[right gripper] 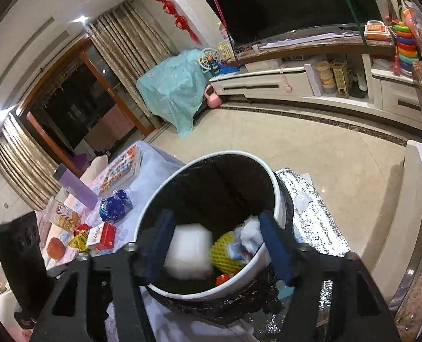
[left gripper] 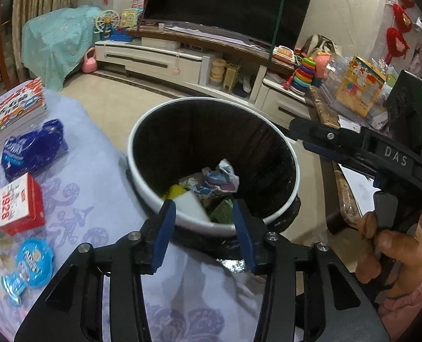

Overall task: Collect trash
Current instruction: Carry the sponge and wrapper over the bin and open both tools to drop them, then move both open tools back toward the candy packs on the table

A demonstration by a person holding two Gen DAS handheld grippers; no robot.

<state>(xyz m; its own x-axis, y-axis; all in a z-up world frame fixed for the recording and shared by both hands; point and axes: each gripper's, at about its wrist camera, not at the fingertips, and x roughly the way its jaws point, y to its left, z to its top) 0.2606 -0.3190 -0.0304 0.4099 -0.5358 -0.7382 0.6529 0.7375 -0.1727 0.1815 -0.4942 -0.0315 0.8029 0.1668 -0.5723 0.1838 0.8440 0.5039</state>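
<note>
A white-rimmed trash bin (left gripper: 142,125) with a black liner stands beside the table; it also shows in the right wrist view (right gripper: 278,196). Inside lie crumpled wrappers (left gripper: 220,178), a yellow foam net (right gripper: 225,249) and a white block (right gripper: 189,252), blurred, between the right fingers over the bin. My left gripper (left gripper: 205,228) is open and empty at the bin's near rim. My right gripper (right gripper: 216,242) is open above the bin; it shows from the side in the left wrist view (left gripper: 305,134). On the table lie a blue packet (left gripper: 34,149), a red-white box (left gripper: 15,203) and a blue wrapper (left gripper: 32,263).
The table has a pale lilac patterned cloth (left gripper: 96,199). A book (left gripper: 16,108) lies at its far left. A snack bag (right gripper: 64,216), a bun (right gripper: 55,248) and a purple box (right gripper: 76,185) sit further along. A silver foil mat (right gripper: 319,228) lies by the bin. A TV cabinet (left gripper: 159,59) stands behind.
</note>
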